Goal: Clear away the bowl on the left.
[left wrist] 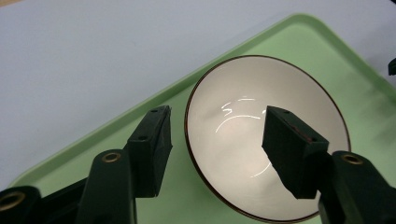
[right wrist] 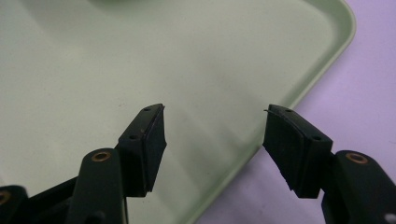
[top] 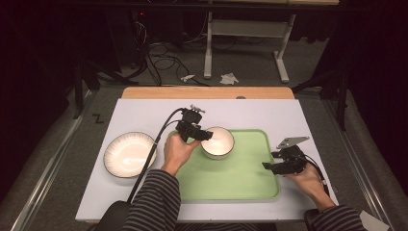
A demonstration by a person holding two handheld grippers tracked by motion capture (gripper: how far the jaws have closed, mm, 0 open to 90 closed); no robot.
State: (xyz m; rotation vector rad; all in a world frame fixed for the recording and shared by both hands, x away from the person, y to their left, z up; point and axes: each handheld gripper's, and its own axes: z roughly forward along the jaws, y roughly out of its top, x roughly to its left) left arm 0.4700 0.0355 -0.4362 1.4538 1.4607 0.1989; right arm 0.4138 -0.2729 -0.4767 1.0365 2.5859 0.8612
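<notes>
One empty white bowl (top: 217,142) is seated at the far-left corner of the green tray (top: 240,178); the left gripper (top: 204,135) is held spread above the bowl's rim, the right gripper (top: 267,166) gaping, nothing gripped.

White bowl (top: 217,142), green tray (top: 240,178), striped sleeves (top: 154,202).
</notes>
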